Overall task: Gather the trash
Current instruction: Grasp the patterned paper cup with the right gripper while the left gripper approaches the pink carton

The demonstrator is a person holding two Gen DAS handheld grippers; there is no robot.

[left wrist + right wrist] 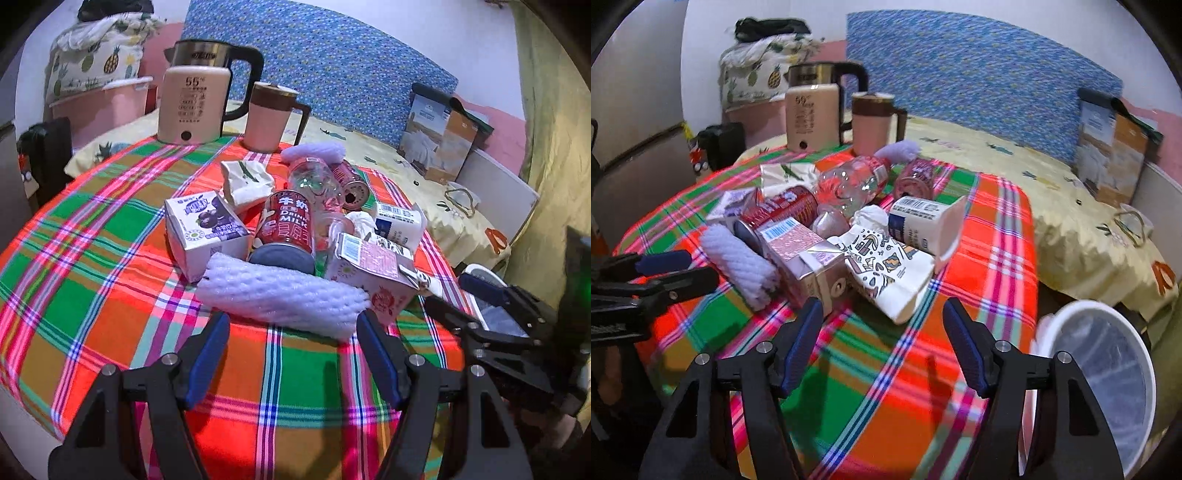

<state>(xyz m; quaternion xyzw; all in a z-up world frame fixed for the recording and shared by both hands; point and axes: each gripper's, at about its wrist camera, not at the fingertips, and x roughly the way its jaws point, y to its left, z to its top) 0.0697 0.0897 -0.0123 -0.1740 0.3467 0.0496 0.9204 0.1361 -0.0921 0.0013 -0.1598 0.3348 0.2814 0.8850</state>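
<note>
the left tool (293, 325) hangs over the plaid-covered counter (110, 295) with its fingers spread apart and nothing between them; a lilac foam net sleeve (280, 295) lies just beyond its tips. the right tool (881, 314) also stands wide apart and empty above the cloth, facing a patterned paper bag (886, 273) and a pink carton (809, 258).

the trash sits heaped in the middle of the counter: a purple milk carton (203, 229), a red milk can (286, 225) on its side, a clear plastic bottle (317, 184), a smaller pink can (351, 181), a white yogurt cup (919, 218) tipped over, and crumpled tissue (868, 216). behind the heap stand a kettle (195, 99) and a pink mug (269, 118). a white bin (1104, 373) stands beside the counter's edge, just right of the right tool. a bed (1052, 192) lies beyond.
</note>
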